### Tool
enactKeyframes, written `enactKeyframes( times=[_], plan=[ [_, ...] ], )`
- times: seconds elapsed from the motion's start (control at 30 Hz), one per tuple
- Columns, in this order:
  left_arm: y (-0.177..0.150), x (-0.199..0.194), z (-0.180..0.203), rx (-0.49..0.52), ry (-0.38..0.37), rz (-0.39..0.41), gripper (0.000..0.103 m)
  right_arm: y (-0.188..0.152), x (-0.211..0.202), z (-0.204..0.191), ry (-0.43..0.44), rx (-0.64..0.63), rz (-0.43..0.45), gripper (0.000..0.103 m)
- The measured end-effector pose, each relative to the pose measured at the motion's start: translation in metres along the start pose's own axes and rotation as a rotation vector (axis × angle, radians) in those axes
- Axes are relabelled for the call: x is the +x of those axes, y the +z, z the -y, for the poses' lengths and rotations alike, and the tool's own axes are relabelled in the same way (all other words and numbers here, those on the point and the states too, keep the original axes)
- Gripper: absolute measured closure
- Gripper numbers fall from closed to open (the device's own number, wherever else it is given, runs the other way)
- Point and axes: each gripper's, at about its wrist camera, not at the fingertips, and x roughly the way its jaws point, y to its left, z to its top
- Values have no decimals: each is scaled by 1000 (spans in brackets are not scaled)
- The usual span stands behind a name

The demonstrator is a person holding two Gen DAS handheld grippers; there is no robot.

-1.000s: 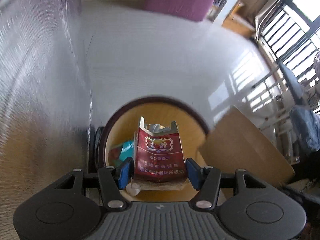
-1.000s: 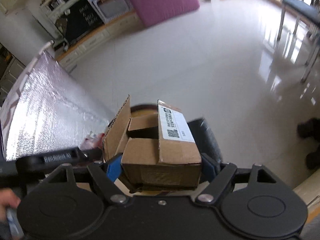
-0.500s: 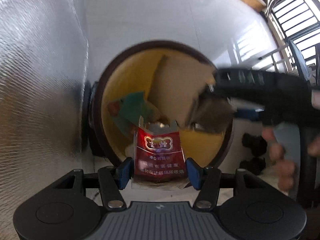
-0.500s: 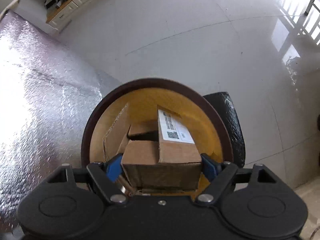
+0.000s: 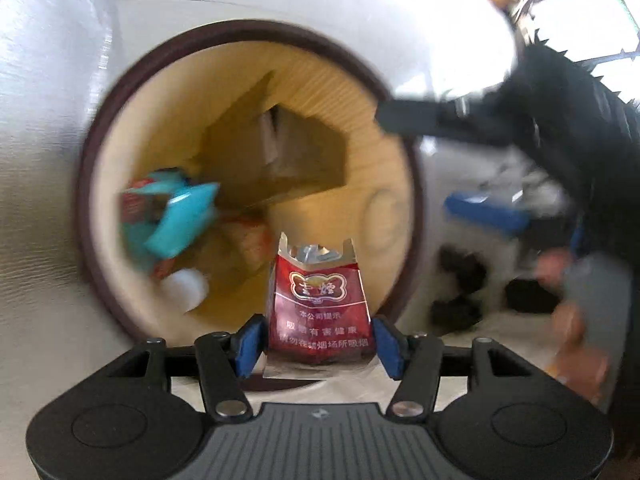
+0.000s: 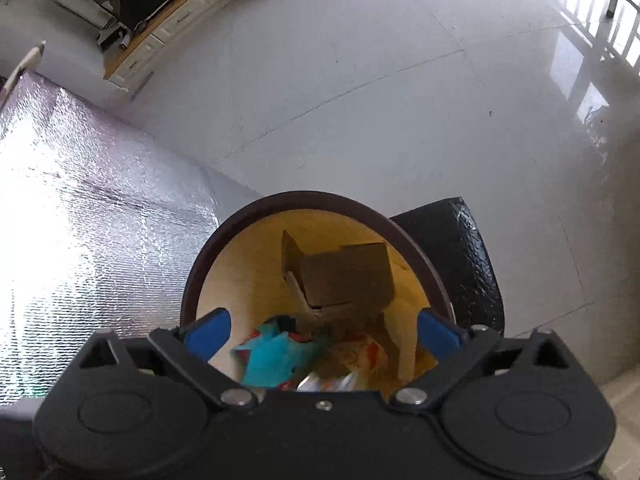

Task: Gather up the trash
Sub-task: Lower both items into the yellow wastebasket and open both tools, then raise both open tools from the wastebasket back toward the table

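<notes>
Cardboard box [image 6: 346, 278] already down in bin [image 6: 224, 240]; right gripper [image 6: 320, 334] empty, jaws just spread wide. Left gripper [image 5: 316, 344] jaws just parting, red cigarette pack [image 5: 318, 308] between them over rim, not yet dropped.

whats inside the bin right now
Inside the bin lie a cardboard box, a crumpled teal wrapper, an orange-and-white wrapper and a white scrap. The bin's floor and anything under the pile are covered.
</notes>
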Motion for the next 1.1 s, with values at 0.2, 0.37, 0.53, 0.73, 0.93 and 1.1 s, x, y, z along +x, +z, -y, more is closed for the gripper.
enactKeyframes(
  times=[0.2, 0.37, 0.53, 0.73, 0.93, 1.1],
  plan=[
    [-2, 7, 7, 41, 35, -25, 9, -2, -8, 9, -1, -7, 1, 3],
    [-7, 4, 4, 79, 93, -39, 9, -7, -15, 9, -14, -43, -14, 3],
    [-9, -8, 5, 81, 113, -14, 9, -15, -20, 10, -20, -74, -24, 3],
    [-15, -26, 6, 77, 120, 22, 9, -29, -34, 5, -24, -146, -14, 3],
    [-27, -49, 11, 95, 140, 67, 8, -44, -58, -1, -31, -174, 22, 3],
    [-41, -70, 12, 117, 167, 111, 7, -60, -83, -4, -35, -192, 59, 3]
  ],
)
